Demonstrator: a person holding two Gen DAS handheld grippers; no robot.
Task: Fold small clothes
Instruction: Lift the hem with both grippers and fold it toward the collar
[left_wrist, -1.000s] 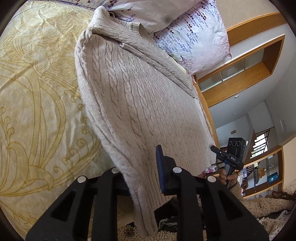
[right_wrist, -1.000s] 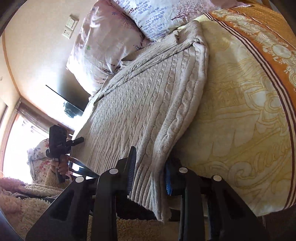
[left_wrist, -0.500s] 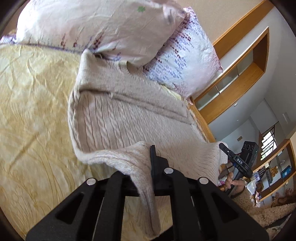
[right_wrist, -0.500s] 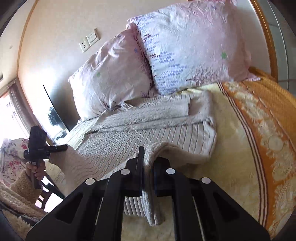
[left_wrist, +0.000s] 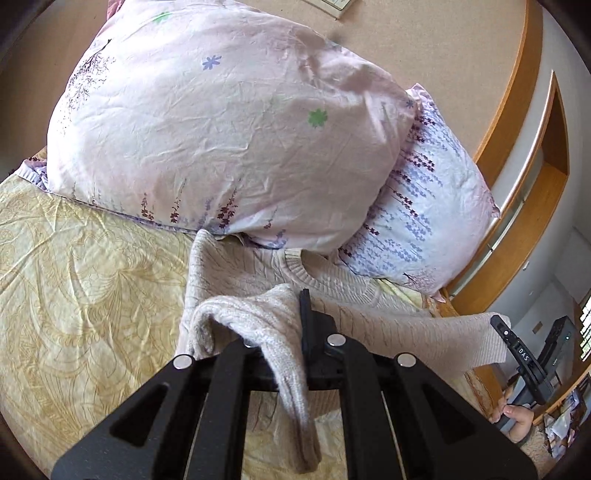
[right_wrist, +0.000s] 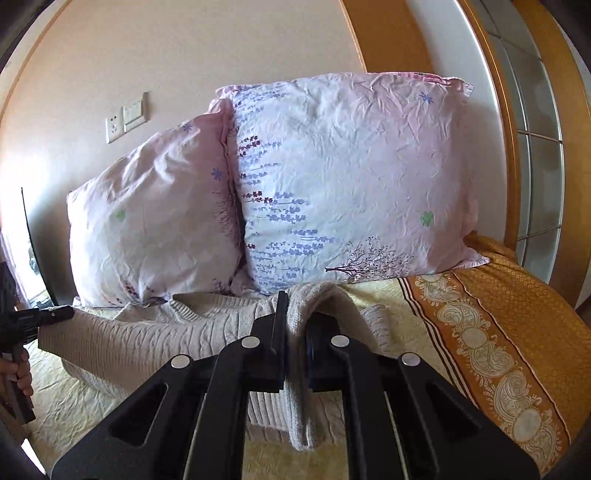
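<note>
A beige cable-knit sweater (left_wrist: 236, 273) lies on the yellow patterned bedspread (left_wrist: 85, 280), its collar toward the pillows. My left gripper (left_wrist: 291, 325) is shut on one hem corner, lifted and carried over the sweater's body close to the collar. My right gripper (right_wrist: 295, 325) is shut on the other hem corner of the sweater (right_wrist: 155, 339), also held above the body near the collar. The hem stretches between the two grippers. The right gripper shows at the right edge of the left wrist view (left_wrist: 517, 354).
Two floral pillows (right_wrist: 347, 184) lean against the wall right behind the collar. A wooden frame (left_wrist: 517, 155) runs along the bed's right side. The orange bedspread border (right_wrist: 491, 332) lies to the right. A wall socket (right_wrist: 114, 127) sits above the left pillow.
Both grippers have lifted the sweater's hem from the bed's foot edge and carried it forward over the body toward the collar and pillows, folding the sweater over itself.
</note>
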